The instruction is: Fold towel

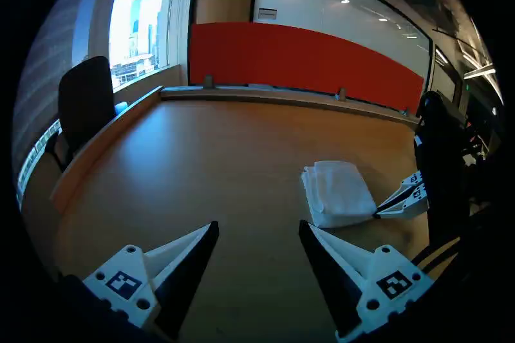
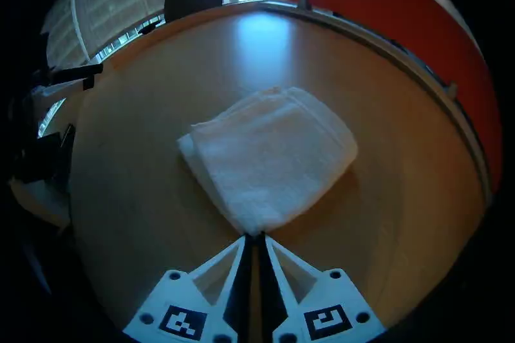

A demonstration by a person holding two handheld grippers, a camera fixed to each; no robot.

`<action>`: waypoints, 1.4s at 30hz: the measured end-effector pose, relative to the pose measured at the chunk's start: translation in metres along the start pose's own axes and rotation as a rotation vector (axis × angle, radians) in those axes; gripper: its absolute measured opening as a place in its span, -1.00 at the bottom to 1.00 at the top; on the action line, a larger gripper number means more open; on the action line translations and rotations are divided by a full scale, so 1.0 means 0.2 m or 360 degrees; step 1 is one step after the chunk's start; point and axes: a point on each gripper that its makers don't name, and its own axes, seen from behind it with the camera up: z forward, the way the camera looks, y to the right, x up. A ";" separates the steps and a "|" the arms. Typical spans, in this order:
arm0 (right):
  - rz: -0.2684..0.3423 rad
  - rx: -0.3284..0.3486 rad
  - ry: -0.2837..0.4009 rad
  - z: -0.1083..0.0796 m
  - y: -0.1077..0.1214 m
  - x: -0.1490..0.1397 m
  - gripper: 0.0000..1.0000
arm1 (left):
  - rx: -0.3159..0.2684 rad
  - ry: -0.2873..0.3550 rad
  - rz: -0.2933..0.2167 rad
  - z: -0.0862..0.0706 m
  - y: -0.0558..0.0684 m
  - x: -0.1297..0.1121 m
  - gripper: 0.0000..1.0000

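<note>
Wooden surface [image 1: 212, 150] carries the folded towel [image 2: 273, 150]; right claw [image 2: 255, 237], fingers together, touches its near corner, likely squaring it, while left claw [image 1: 257, 224] hangs apart.

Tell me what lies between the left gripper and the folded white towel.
Nothing but bare brown wooden tabletop separates the left gripper from the folded white towel, seen in the left gripper view.

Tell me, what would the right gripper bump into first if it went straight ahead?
The folded white towel. Its near corner lies just at the tips of the right gripper, so going straight on would probably push into the cloth almost at once.
</note>
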 end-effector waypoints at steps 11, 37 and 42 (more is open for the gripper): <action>-0.0011 -0.0023 0.0067 -0.07 0.04 0.10 -0.91 | -0.0006 0.0009 0.0002 0.00 0.00 0.01 0.84; -0.0187 -0.0067 0.0370 -0.42 0.17 0.83 -0.91 | -0.0039 0.0057 0.0033 -0.02 0.01 0.11 0.84; -0.0199 -0.0079 0.0405 -0.49 0.17 0.89 -0.91 | -0.0045 0.0064 0.0037 -0.02 0.00 0.12 0.85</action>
